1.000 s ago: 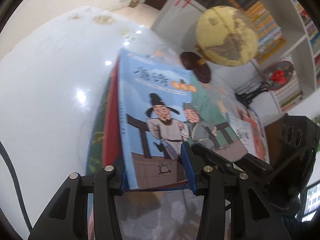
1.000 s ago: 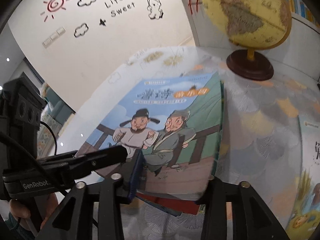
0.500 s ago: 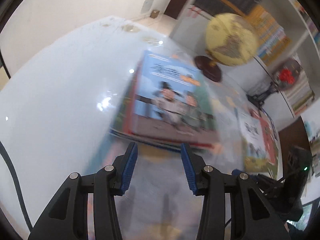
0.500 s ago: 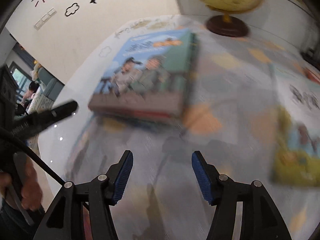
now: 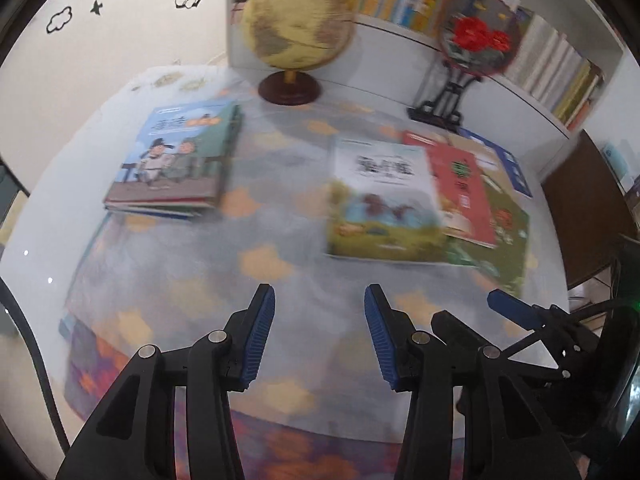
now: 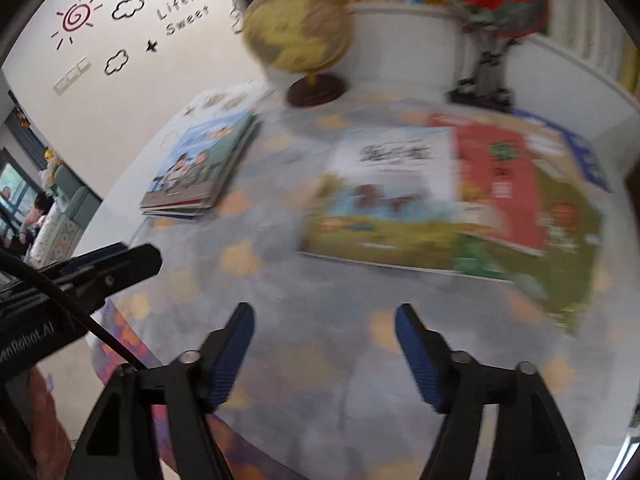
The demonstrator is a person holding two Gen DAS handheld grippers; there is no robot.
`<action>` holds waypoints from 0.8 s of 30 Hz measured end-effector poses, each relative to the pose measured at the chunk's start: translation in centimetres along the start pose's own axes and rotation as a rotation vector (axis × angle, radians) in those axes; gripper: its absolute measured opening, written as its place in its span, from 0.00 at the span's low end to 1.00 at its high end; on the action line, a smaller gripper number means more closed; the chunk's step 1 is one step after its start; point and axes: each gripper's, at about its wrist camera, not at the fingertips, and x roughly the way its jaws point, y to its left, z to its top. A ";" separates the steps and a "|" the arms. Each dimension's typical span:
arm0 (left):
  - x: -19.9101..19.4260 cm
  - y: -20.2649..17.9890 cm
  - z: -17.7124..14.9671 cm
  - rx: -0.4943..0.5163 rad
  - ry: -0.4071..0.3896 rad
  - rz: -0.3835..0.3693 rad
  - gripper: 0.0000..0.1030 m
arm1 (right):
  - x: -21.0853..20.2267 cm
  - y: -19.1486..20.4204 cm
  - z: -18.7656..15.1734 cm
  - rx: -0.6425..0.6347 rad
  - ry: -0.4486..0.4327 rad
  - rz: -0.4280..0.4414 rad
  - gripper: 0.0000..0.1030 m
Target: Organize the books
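Left wrist view shows the left claw (image 5: pixel 319 332) hanging over bare worktop (image 5: pixel 280 280) near its front edge, jaws parting a little and nothing between them. The right claw (image 6: pixel 325 354) hangs nearby over the same edge, its jaws spreading wider, also empty. Toward the left edge lies the neat stack of books (image 5: pixel 176 160), its blue cover with two robed figures on top, just in front of the globe (image 5: pixel 296 28). Toward the right edge lies the loose heap: a white-and-green picture book (image 5: pixel 384 204) overlapping a red book (image 5: pixel 460 188), with a green one beneath and a blue one behind.

The likely next pick is that white-and-green book on top of the heap. It lies flat, so a claw should come in low at a free edge and slip one jaw under the cover. It must be lifted clear of the red book so the heap does not drag. The other claw can steady it, then square its edges on the stack.
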 end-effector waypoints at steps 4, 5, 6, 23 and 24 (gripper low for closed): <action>-0.7 -7.0 -2.8 0.017 0.004 0.043 0.43 | -4.1 -5.8 -2.9 0.019 -0.034 -0.018 0.72; -0.6 -8.6 -3.5 0.019 0.008 0.038 0.43 | -5.1 -7.1 -3.6 0.024 -0.037 -0.024 0.72; -0.5 -9.8 -4.1 0.017 0.012 0.028 0.43 | -6.1 -8.6 -4.4 0.030 -0.044 -0.032 0.72; 0.9 -19.4 -9.5 0.107 0.114 -0.106 0.43 | -12.9 -20.7 -11.5 0.213 -0.124 -0.070 0.72; 1.2 -19.2 -9.5 0.105 0.116 -0.106 0.43 | -12.6 -20.6 -11.4 0.203 -0.123 -0.080 0.72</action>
